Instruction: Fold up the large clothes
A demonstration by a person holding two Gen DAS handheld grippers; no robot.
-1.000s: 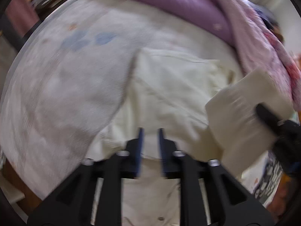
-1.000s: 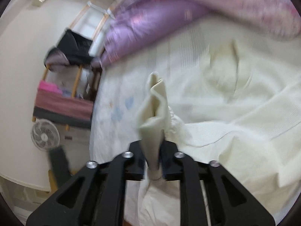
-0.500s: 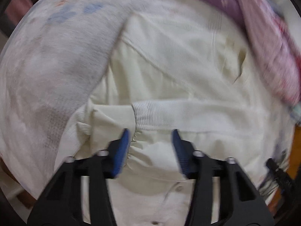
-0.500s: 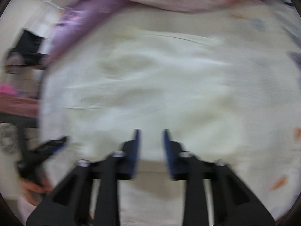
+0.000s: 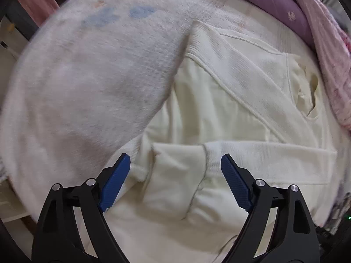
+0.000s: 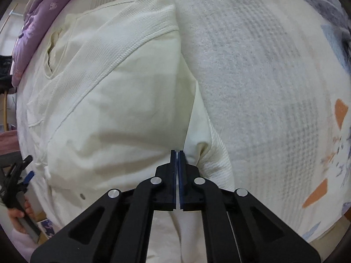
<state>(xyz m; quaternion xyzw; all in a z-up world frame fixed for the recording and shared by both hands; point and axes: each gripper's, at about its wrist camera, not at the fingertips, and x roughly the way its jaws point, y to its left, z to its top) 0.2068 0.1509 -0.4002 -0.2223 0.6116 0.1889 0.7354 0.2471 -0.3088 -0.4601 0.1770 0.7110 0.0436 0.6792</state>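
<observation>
A cream knit cardigan [image 5: 230, 100] lies flat on the bed, one sleeve folded across its body with the ribbed cuff [image 5: 263, 160] pointing right. My left gripper [image 5: 175, 171] is open wide just above the folded sleeve, holding nothing. In the right wrist view the cardigan [image 6: 114, 100] fills the left half. My right gripper [image 6: 177, 153] is shut with nothing between its pads, its tips over the garment's right edge. The left gripper also shows at the lower left of that view [image 6: 19, 175].
A white textured bed cover [image 5: 87, 76] with faint blue patches lies under the cardigan; it also shows in the right wrist view [image 6: 263, 87] with orange shapes. A purple and pink quilt [image 5: 307, 11] is bunched along the far side. The bed edge is at lower left.
My right gripper let go of the cream sleeve it held up, laid it across the body, and shut empty. My left gripper opened wide over the folded sleeve.
</observation>
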